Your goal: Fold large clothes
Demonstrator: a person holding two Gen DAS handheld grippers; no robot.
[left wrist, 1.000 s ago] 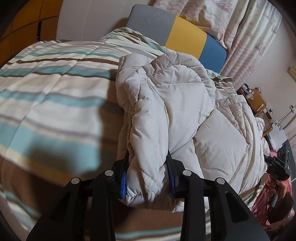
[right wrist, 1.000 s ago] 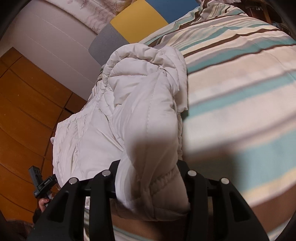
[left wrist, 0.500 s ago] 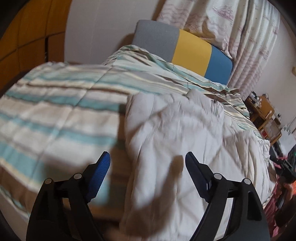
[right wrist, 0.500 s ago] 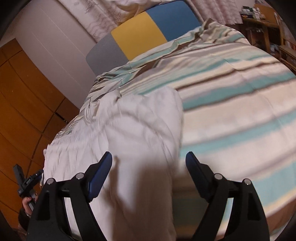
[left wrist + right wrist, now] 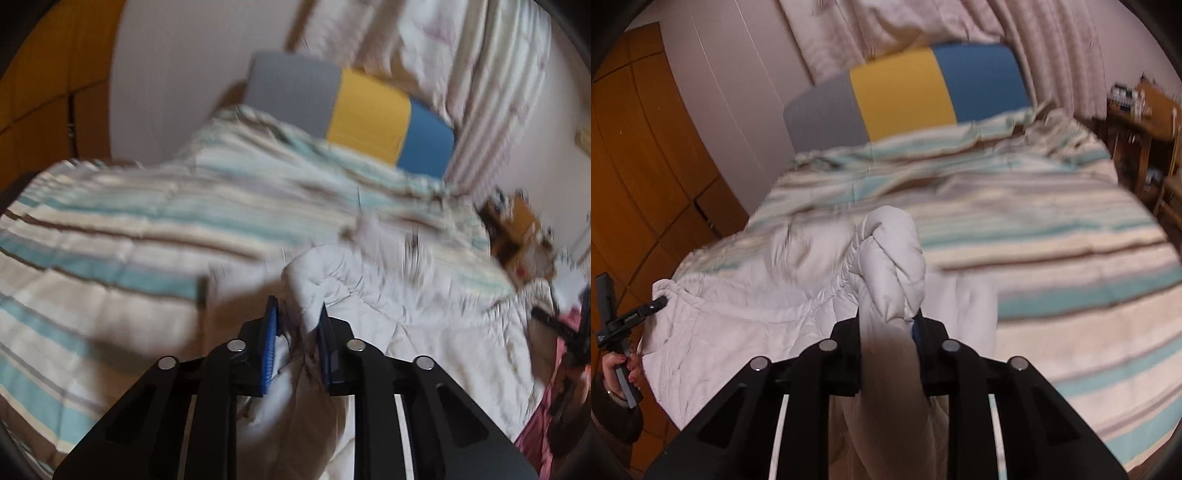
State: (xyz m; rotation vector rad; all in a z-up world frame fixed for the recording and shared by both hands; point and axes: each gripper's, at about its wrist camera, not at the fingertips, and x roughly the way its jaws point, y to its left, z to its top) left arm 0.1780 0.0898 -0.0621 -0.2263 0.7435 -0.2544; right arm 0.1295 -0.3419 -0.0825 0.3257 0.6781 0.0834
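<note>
A white quilted puffer jacket (image 5: 424, 306) lies across the near edge of a striped bed; it also shows in the right wrist view (image 5: 746, 299). My left gripper (image 5: 297, 325) is shut on a bunched edge of the jacket, blue pads pressing the fabric from both sides. My right gripper (image 5: 888, 325) is shut on a thick rolled fold of the jacket (image 5: 890, 266) that stands up between the fingers. The left gripper also shows far left in the right wrist view (image 5: 631, 317), held by a hand. Both views are motion-blurred.
The bed has a striped teal, beige and brown duvet (image 5: 129, 236) (image 5: 1052, 236). A grey, yellow and blue headboard (image 5: 905, 88) stands at the far end before curtains. An orange wooden wardrobe (image 5: 639, 155) is at left. A wooden desk (image 5: 1145, 110) stands at right.
One second ago both grippers held jacket folds; half a second ago both stood open above the flattened jacket. Now both have closed on new folds of the jacket nearer its edge.
</note>
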